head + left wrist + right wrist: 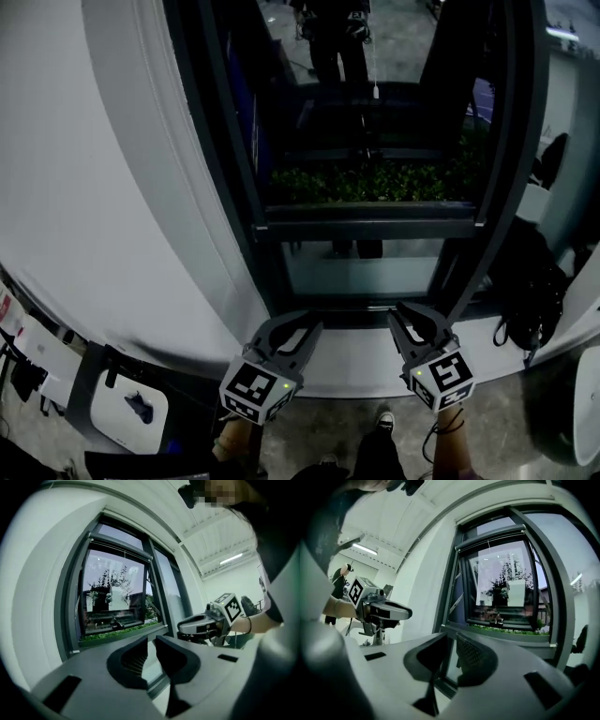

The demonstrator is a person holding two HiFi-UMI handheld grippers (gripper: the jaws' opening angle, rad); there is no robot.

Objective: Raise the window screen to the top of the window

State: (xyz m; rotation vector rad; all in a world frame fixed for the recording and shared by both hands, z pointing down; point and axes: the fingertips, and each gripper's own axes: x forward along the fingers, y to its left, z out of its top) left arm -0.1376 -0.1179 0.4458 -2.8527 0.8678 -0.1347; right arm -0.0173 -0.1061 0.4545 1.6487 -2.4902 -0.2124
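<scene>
The dark-framed window (370, 220) stands straight ahead, with green plants (375, 183) beyond the glass. A thin screen rail (490, 535) sits high in the opening, also seen in the left gripper view as the rail (119, 545). A pull cord (375, 89) hangs in front of the glass. My left gripper (298, 323) (151, 641) hovers just short of the lower frame, shut on nothing. My right gripper (415, 314) (452, 639) is level with it to the right, also shut and empty. Neither touches the window.
A white sill (356, 354) runs under the frame, close to both grippers. A black bag (530, 300) lies at the right and a white box (131, 408) on the floor at the left. A person (340, 588) stands far off at the left.
</scene>
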